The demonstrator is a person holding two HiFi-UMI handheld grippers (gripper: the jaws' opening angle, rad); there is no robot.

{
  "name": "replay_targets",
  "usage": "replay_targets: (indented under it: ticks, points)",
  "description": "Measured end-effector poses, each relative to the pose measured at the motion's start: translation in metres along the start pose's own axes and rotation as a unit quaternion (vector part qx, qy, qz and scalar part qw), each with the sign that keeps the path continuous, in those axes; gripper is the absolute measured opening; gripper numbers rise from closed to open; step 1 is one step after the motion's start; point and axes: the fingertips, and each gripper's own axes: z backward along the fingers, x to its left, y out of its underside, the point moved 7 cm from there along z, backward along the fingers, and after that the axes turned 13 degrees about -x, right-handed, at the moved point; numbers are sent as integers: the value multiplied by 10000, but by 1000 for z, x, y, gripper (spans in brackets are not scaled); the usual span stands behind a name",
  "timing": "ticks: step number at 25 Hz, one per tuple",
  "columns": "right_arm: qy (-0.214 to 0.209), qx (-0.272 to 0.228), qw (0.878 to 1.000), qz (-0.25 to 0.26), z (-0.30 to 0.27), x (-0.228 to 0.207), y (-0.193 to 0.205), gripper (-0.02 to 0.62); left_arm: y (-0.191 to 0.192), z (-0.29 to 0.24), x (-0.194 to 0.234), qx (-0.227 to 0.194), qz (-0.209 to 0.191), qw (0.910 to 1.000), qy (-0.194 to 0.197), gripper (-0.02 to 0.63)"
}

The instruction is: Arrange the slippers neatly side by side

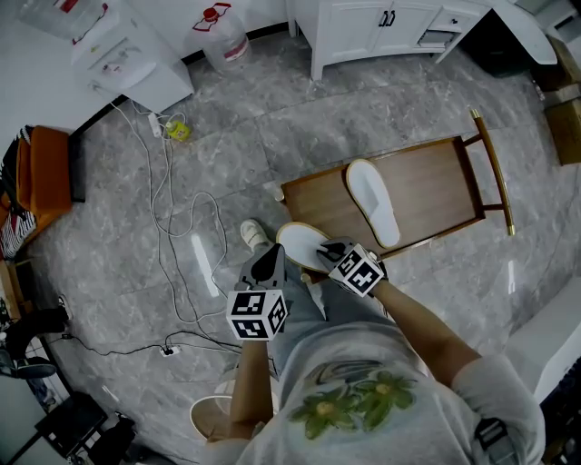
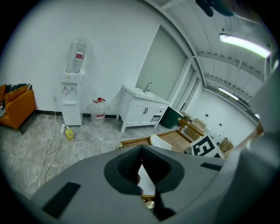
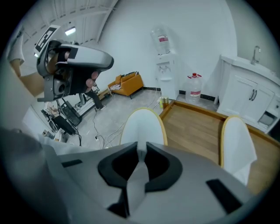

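Slipper (image 1: 300,243) sits at the near corner of the wooden tray (image 1: 427,182). I see my right gripper (image 1: 320,256) clamped on its white fabric. Second slipper (image 1: 372,202) lies flat on the tray, just beside it. Left gripper (image 1: 270,259) sits close to the held one with its jaw tips together. I can't tell whether they pinch it.

A far slipper (image 1: 372,202) lies on the bench (image 1: 436,173), right of centre. A near slipper (image 1: 302,243) seems to overhang the bench's lower-left corner. Cables (image 1: 168,200) trail to its left. Dispenser (image 1: 127,59), jug (image 1: 222,38) and cabinet (image 1: 381,27) line the top edge.
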Motion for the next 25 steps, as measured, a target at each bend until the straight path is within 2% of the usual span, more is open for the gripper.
replay_targets:
  ticks: [7,13,25]
  points:
    - [455,-216,9954,-812,5,-15,-10,40,4,-1,-2,1,48,10000,-10,15]
    - [996,-261,9888,-1084,11,-34,-12,40,7,-2,-6,49,39,10000,46,15]
    - [1782,-647,9608,-2022,22,-77,-18,42,14,-7,-9,138,19,9997,196,15]
